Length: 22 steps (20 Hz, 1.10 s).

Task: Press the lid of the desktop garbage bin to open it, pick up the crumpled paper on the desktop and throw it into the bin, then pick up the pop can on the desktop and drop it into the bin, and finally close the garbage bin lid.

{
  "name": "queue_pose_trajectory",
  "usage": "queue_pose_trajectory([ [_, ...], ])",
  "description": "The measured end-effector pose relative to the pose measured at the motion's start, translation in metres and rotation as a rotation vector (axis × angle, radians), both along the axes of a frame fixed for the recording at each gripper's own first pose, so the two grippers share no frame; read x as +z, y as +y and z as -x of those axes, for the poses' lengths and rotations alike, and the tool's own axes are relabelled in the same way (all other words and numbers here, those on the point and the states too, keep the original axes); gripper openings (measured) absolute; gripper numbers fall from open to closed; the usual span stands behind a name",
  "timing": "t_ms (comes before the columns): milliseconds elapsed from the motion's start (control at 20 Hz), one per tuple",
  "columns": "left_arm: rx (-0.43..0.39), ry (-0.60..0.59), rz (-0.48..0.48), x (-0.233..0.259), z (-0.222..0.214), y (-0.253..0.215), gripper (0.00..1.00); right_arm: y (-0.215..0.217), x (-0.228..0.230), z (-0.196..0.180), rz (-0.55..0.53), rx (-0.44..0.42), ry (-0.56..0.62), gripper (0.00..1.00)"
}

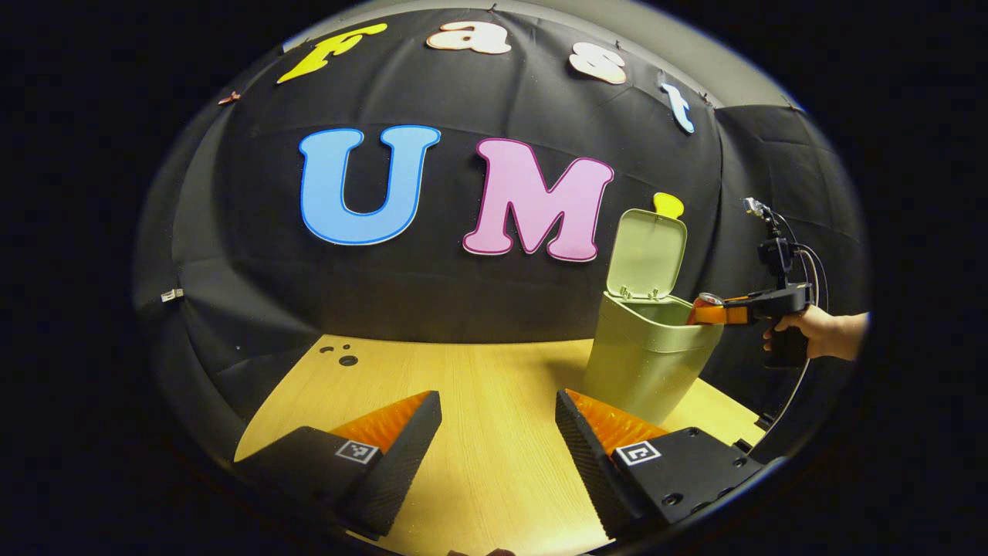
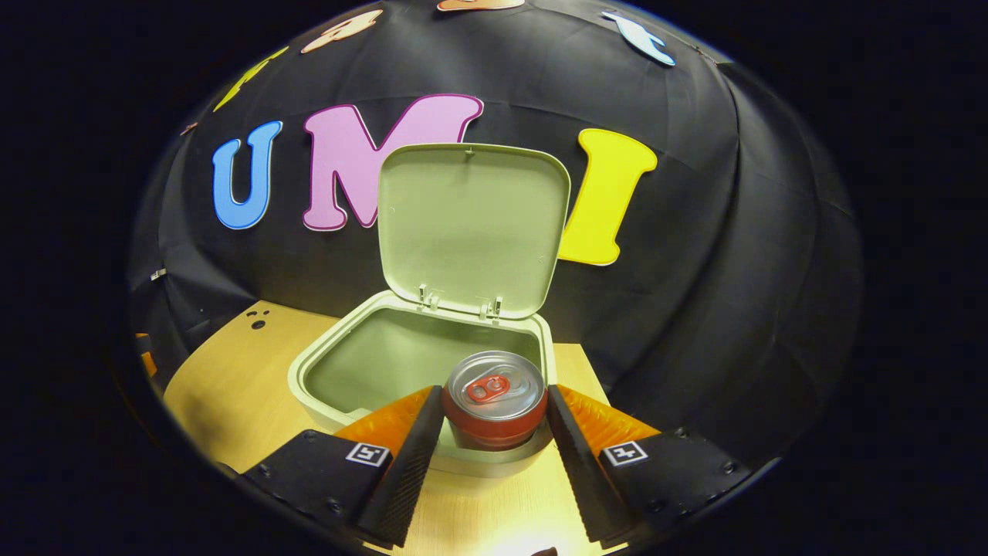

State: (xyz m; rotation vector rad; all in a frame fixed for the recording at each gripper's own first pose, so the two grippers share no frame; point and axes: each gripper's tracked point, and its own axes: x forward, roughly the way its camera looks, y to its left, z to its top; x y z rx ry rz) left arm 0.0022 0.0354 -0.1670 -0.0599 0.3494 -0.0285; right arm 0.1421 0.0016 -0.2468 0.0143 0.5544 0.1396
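Right gripper is clamped on the pop can, both fingers pressing its sides, can upright with the pull-tab top facing up. It's held over the near rim of the garbage bin, partly above the open mouth, not inside yet. Bin lid is swung up and stands nearly vertical on its rear hinges. Bin interior looks like plain green wall from here; can't tell whether the crumpled paper is in there, the bottom is hidden. From the left gripper view the same thing reads side-on: the right gripper, held by a hand coming in from the right, has the can at the bin's top edge on its right side, lid up. Left gripper is empty, jaws spread wide apart, low over the wooden desktop, with the bin just ahead and to its right, not touching. A few small holes sit in the desktop's far left corner. Black cloth wall backs the desk.
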Motion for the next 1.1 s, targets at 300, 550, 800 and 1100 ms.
queue_pose_trajectory([
  [300, 0.006, 0.002, 0.001, -0.001, 0.001, 0.002, 0.96, 0.002, -0.001, 0.002, -0.004, 0.003, 0.006, 0.84],
  [550, 0.009, 0.001, -0.001, -0.001, 0.001, 0.003, 0.96, 0.0, 0.001, 0.004, -0.005, 0.0, 0.006, 0.82],
  [800, 0.004, -0.001, -0.003, 0.001, 0.002, 0.0, 0.95, 0.002, 0.035, -0.005, -0.041, -0.009, -0.072, 0.82],
  [1100, 0.011, -0.004, 0.004, 0.003, 0.002, 0.001, 0.96, -0.002, 0.136, -0.057, -0.106, -0.025, -0.299, 0.82],
])
